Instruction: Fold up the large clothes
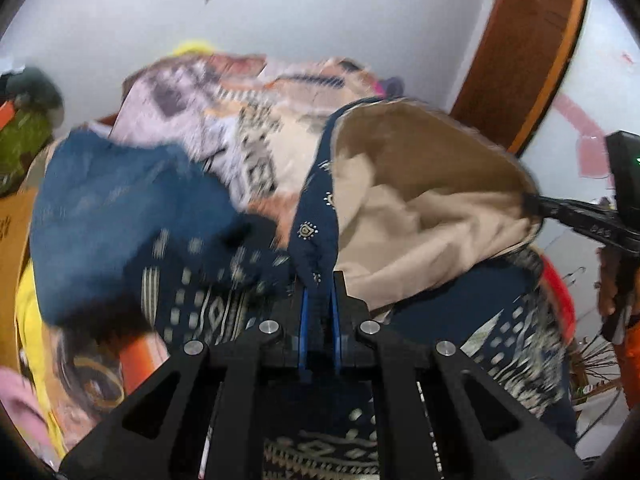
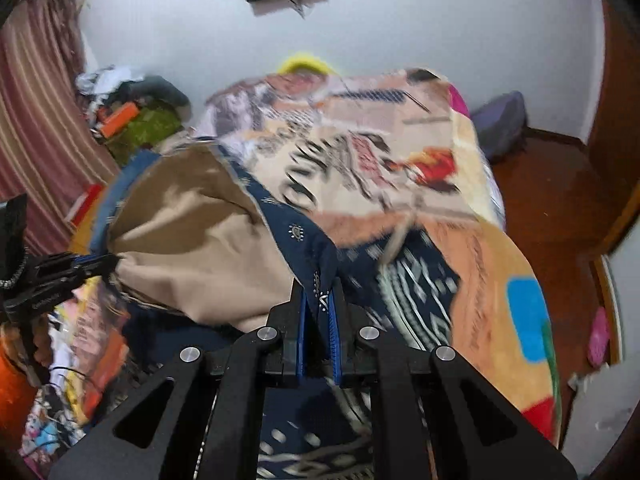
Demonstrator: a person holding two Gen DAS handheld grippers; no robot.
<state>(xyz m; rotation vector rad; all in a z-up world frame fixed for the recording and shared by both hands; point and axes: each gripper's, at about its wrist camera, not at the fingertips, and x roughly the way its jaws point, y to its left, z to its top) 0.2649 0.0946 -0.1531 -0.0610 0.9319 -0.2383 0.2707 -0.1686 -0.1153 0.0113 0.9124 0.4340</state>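
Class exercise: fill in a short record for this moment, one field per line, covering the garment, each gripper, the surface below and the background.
garment: navy printed garment with tan lining, lifted and spread between both grippers
left gripper: shut on the garment's navy edge
right gripper: shut on the navy edge
surface: patterned blanket under the garment
background: white wall, wooden door
image: motion blur
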